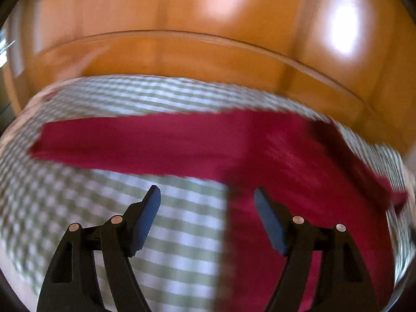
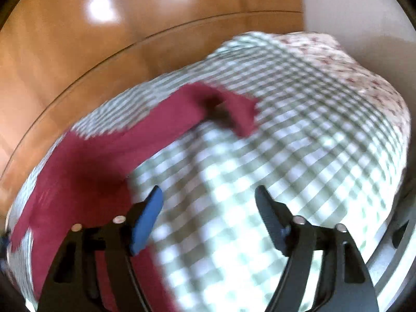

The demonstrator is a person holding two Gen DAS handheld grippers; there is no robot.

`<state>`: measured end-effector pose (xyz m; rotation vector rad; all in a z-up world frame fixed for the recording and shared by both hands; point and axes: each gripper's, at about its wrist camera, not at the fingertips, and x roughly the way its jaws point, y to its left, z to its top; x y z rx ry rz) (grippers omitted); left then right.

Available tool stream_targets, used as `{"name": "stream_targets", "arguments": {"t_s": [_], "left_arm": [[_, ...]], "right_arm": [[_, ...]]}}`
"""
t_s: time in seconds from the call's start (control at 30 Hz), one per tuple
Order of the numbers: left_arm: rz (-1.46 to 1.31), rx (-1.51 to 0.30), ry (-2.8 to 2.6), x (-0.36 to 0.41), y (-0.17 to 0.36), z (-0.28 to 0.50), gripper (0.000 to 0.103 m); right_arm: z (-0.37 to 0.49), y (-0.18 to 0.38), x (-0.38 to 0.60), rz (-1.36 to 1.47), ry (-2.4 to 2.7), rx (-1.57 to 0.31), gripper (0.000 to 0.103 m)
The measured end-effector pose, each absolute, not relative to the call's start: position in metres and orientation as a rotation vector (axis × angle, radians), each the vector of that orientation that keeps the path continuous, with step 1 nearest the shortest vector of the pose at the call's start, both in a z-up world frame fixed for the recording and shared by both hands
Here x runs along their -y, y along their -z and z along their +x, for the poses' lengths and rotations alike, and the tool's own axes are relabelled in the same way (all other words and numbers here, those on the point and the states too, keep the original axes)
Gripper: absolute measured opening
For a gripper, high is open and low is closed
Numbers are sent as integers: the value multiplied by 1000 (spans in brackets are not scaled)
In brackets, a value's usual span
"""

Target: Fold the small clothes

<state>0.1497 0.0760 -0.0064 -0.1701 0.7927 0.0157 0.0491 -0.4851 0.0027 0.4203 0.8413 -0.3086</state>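
Nearest in the left wrist view, the left gripper (image 1: pixel 207 202) has its two black fingers with blue pads (image 1: pixel 147 221) spread wide, nothing between them, hanging above the checked cloth (image 1: pixel 78 208) that covers the surface. Its right-hand finger stands over the dark red garment (image 1: pixel 299 161), without visibly touching it. That garment lies flat on the cloth: a broad part runs down under this gripper's right side, and one long sleeve stretches away to the left across the cloth, close to its far edge. Seen from the right wrist, the right gripper (image 2: pixel 208 202) is likewise spread wide and empty, its left finger at the edge of the red fabric, its right finger over bare checks. From there a sleeve runs up and away toward the far edge, its end bent over in a short fold. Beyond the far right corner of the cloth shows a flowered fabric (image 2: pixel 364 78). Farther off lie glossy wooden panels (image 1: pixel 182 13). Both pictures are blurred.
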Motion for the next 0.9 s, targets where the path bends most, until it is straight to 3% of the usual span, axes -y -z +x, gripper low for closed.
{"name": "stream_targets", "arguments": {"t_s": [0.13, 0.23, 0.27, 0.3, 0.33, 0.57, 0.9], "left_arm": [[-62, -851, 88, -14, 28, 151, 73], [-16, -876, 133, 11, 40, 153, 73], [8, -872, 140, 18, 43, 153, 73], [28, -871, 148, 24, 43, 154, 73], [41, -872, 151, 27, 46, 155, 73], [6, -936, 127, 21, 76, 165, 74], [-8, -926, 120, 22, 88, 160, 77]], "right_arm": [[82, 12, 505, 361, 387, -849, 77], [112, 23, 517, 306, 437, -871, 59], [120, 24, 521, 300, 435, -884, 45], [129, 24, 524, 270, 437, -907, 16], [132, 24, 527, 244, 445, -916, 3], [120, -34, 570, 2, 659, -764, 3], [100, 6, 625, 22, 777, -903, 3]]}}
